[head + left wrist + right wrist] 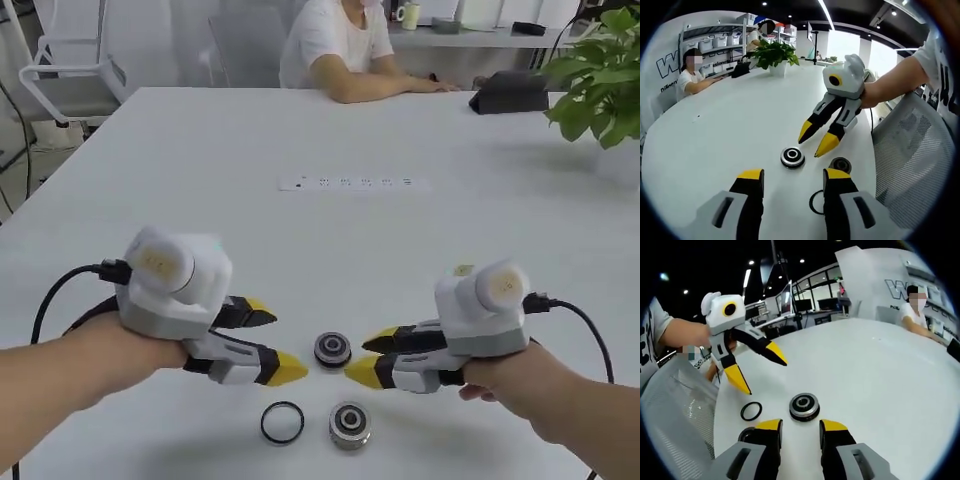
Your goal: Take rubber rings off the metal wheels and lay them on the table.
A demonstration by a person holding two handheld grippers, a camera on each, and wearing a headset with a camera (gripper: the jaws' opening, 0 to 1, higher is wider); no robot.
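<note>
Tongs gape at near edge of desk (180, 170)
Our left gripper (290, 345) and right gripper (356, 358) flank a wheel (332, 349); a rubber ring (282, 422) lies loose.

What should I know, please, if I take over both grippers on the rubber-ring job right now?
Left gripper: open, empty. Right gripper: open, empty, tips facing the left one's.
Between their tips stands a small round metal wheel that seems to wear a dark rubber band. Nearer you, a second silvery metal wheel looks bare. Beside it, one black rubber ring lies flat on the white table.
Done: one ring off, it seems.
Left: the far wheel's ring.
</note>
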